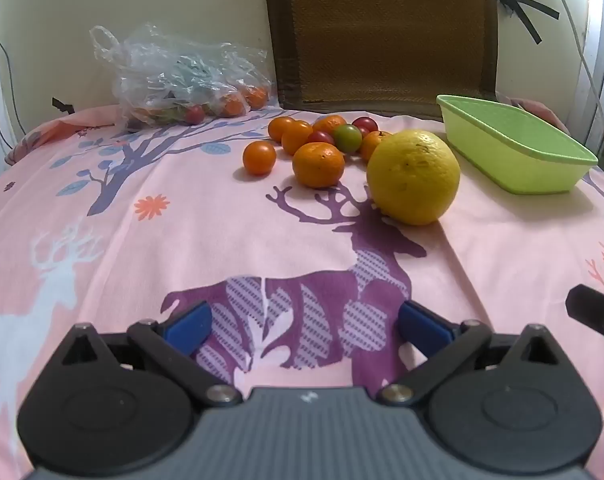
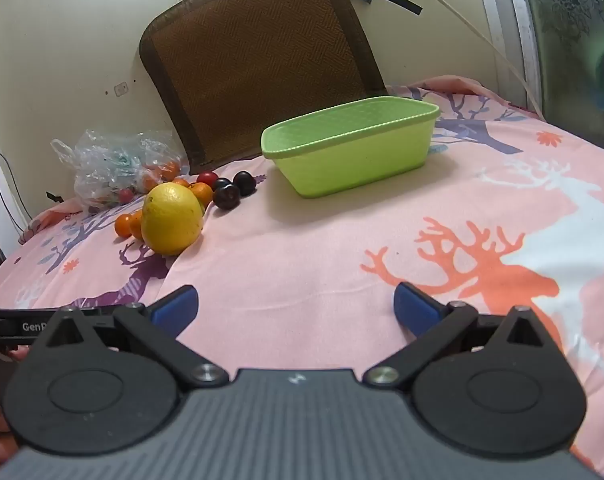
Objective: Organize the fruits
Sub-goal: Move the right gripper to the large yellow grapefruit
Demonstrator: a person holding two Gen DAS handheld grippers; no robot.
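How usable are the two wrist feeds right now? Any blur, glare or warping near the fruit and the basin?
Left wrist: sharp, soft even light, big yellow citrus casts a faint shadow; fisheye bends the cloth's edges. Right wrist: green basin crisp, no glare, dark corners from the lens, window frame curved.

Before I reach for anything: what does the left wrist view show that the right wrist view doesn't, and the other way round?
Only the left wrist view: a green-and-red fruit in the pile, which the big yellow citrus hides from the other side, and the open left hand-held gripper.

Only the right wrist view: the window frame, three dark plums behind the citrus, and the open right hand-held gripper.

Both: the yellow citrus, small oranges, empty green tub, plastic fruit bag, brown cushion and deer-print sheet.
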